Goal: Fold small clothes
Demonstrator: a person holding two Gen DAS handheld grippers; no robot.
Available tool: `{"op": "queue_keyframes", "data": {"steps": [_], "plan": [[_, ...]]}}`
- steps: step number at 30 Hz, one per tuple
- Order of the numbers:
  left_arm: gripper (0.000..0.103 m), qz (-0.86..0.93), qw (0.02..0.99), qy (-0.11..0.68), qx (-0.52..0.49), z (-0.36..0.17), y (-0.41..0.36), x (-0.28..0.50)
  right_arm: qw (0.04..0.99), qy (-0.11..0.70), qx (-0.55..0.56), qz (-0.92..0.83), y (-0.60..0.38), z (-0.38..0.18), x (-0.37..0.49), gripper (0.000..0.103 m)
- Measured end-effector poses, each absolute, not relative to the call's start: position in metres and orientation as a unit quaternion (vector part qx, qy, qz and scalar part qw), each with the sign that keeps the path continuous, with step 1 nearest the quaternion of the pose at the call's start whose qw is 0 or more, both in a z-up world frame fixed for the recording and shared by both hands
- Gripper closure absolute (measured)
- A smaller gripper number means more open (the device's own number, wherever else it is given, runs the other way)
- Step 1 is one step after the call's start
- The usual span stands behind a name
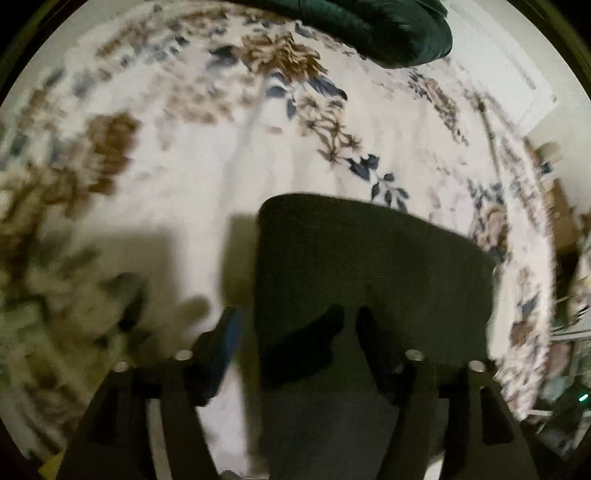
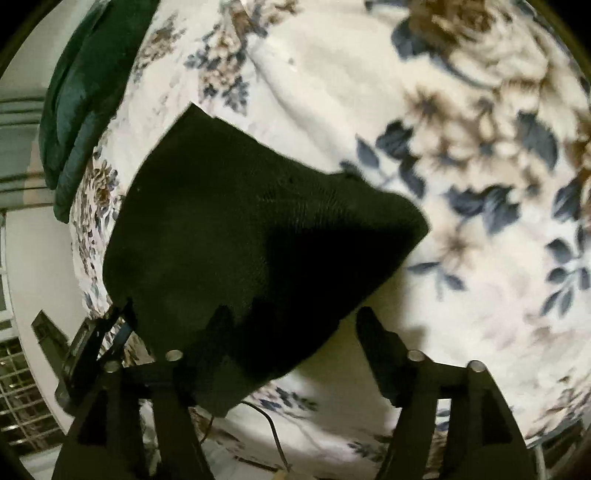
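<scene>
- On the left, we saw the left tongs (image 1: 293, 343) with fingers spread apart; the dark garment (image 1: 369, 266) lay between them and over the inner finger, but we could not tell whether any edge was truly pinched, so we judged them apart and not gripping
- The dark garment was a small knitted piece, lying on a floral bedspread (image 1: 207, 155), which covered a bed rather than a tabletop
- A green cloth (image 1: 388, 26) sat bunched at the far edge of the bed, well apart from the garment; we could not say whether it was folded
- From the right view, the garment (image 2: 240, 229) looked flat and roughly rectangular with one corner tapering to the right, so we judged at least one fold was perhaps made, though the layers were too dark to count
- The right tongs (image 2: 291, 321) stood apart, the left finger over or touching the garment's near edge, the right finger on bare bedspread (image 2: 461, 288)
- We judged the task midway: further folding and tidying remained
</scene>
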State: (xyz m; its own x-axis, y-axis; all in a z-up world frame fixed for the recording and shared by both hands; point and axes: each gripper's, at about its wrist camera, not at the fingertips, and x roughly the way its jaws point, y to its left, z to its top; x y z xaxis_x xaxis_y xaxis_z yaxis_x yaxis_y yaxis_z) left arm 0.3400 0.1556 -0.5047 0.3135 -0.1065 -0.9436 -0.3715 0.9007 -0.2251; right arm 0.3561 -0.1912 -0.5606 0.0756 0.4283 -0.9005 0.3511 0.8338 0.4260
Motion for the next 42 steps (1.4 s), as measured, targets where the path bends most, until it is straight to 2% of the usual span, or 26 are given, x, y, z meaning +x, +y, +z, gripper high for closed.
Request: {"op": "queue_keyframes", "data": {"steps": [1,3,5,6,10,15,17,25,32,36,39,42], "plan": [[0.025,0.086,0.784,0.582,-0.198,-0.497,0.149,0.332,0.681,0.677,0.279,0.026,-0.194,-0.554,0.355,0.031],[0.023,0.089,0.783,0.587,-0.186,-0.489,0.142,0.318,0.693,0.671,0.263,0.023,-0.195,-0.545,0.358,0.03],[0.008,0.078,0.782,0.598,-0.16,-0.483,0.12,0.302,0.702,0.668,0.249,0.017,-0.2,-0.539,0.358,0.03],[0.005,0.074,0.78,0.603,-0.153,-0.486,0.111,0.304,0.707,0.664,0.243,0.012,-0.203,-0.536,0.359,0.03],[0.004,0.053,0.767,0.631,-0.105,-0.526,0.061,0.303,0.715,0.66,0.23,0.0,-0.209,-0.538,0.373,0.03],[0.0,0.08,0.753,0.651,-0.057,-0.574,0.044,0.311,0.722,0.658,0.212,0.006,-0.205,-0.554,0.393,0.032],[0.0,0.085,0.756,0.646,-0.066,-0.574,0.047,0.312,0.719,0.662,0.213,0.01,-0.203,-0.561,0.399,0.043],[0.0,0.09,0.749,0.651,-0.087,-0.577,0.06,0.323,0.705,0.675,0.218,0.014,-0.198,-0.586,0.406,0.056],[0.0,0.102,0.753,0.644,-0.094,-0.581,0.065,0.33,0.71,0.674,0.205,0.019,-0.19,-0.591,0.41,0.084],[0.0,0.115,0.762,0.63,-0.098,-0.584,0.062,0.333,0.716,0.669,0.198,0.017,-0.185,-0.587,0.409,0.094],[0.0,0.113,0.755,0.639,-0.096,-0.584,0.063,0.338,0.729,0.656,0.195,0.013,-0.184,-0.578,0.405,0.096],[0.0,0.106,0.757,0.632,-0.131,-0.561,0.074,0.338,0.748,0.636,0.187,0.013,-0.185,-0.555,0.395,0.097]]}}
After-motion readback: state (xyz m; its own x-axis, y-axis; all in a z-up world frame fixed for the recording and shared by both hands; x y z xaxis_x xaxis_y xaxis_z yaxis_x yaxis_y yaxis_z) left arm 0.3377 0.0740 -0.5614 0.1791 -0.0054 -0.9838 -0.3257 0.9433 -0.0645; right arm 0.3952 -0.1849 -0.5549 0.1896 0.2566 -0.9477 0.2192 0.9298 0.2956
